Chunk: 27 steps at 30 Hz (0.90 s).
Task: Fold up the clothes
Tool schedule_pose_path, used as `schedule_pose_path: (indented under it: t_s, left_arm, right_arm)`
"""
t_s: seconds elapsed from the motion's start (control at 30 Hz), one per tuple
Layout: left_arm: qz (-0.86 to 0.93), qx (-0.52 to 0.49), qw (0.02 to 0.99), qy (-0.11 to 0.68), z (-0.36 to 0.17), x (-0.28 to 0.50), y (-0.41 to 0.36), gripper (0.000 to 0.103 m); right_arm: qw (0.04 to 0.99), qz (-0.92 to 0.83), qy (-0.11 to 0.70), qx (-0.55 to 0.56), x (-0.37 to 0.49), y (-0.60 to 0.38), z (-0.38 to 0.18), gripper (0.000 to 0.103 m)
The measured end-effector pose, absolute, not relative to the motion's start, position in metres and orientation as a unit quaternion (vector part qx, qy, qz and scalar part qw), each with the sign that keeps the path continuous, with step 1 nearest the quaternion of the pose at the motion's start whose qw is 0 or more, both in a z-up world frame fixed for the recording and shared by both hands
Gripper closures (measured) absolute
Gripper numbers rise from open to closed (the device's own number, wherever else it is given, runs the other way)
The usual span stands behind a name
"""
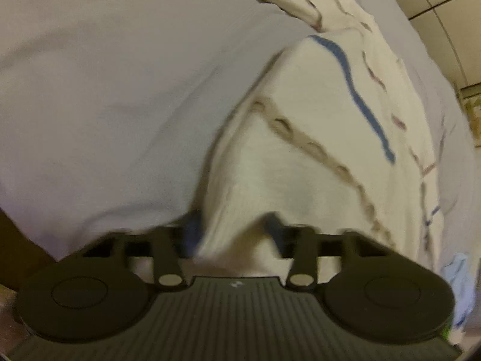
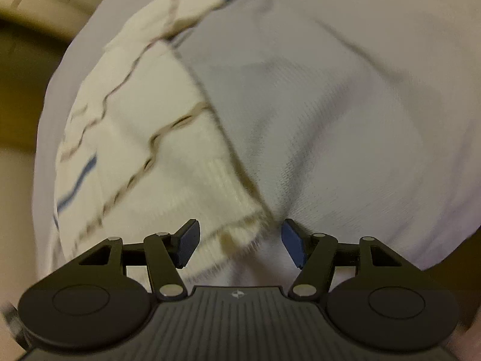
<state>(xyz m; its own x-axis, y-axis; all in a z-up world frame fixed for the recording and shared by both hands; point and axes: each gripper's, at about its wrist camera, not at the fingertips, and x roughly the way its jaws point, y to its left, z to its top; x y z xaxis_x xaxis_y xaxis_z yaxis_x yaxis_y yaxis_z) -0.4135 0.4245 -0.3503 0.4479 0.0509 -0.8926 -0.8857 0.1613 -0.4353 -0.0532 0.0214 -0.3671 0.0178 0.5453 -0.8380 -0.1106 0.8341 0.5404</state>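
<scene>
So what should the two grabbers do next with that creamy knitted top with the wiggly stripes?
Probably pinch shut. The cream knitted garment with wavy brown and blue stripes has its ribbed hem lying between the right gripper pads, which stand apart, and a fold sits between the left gripper pads, so neither seems to grip yet.

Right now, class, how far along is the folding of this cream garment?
Done: the cream knit garment lies doubled over on the pale sheet, its ribbed hem laid back. In hand: that hem sits between the right gripper's open jaws, unclamped; cloth bunches between the left gripper's pads, grip unclear. Left: any further fold and smoothing.
</scene>
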Motion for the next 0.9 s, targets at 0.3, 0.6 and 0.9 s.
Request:
schedule_pose_path:
  t_s: [0.3, 0.6, 0.9]
  left_arm:
    - [0.268, -0.148, 0.797, 0.52, -0.283, -0.372, 0.355, 0.058]
    - [0.09, 0.205, 0.816, 0.533, -0.318, -0.328, 0.245, 0.055]
    - [0.053, 0.32, 0.782, 0.532, -0.345, -0.32, 0.228, 0.057]
  right_arm:
    - [0.77, 0.347, 0.49, -0.214, -0.108, 0.063, -0.329, 0.048]
    - [0.747, 0.392, 0.273, -0.463, -0.175, 0.095, -0.347, 0.055]
    - [0.726, 0.386, 0.229, -0.522, -0.186, 0.093, -0.361, 0.055]
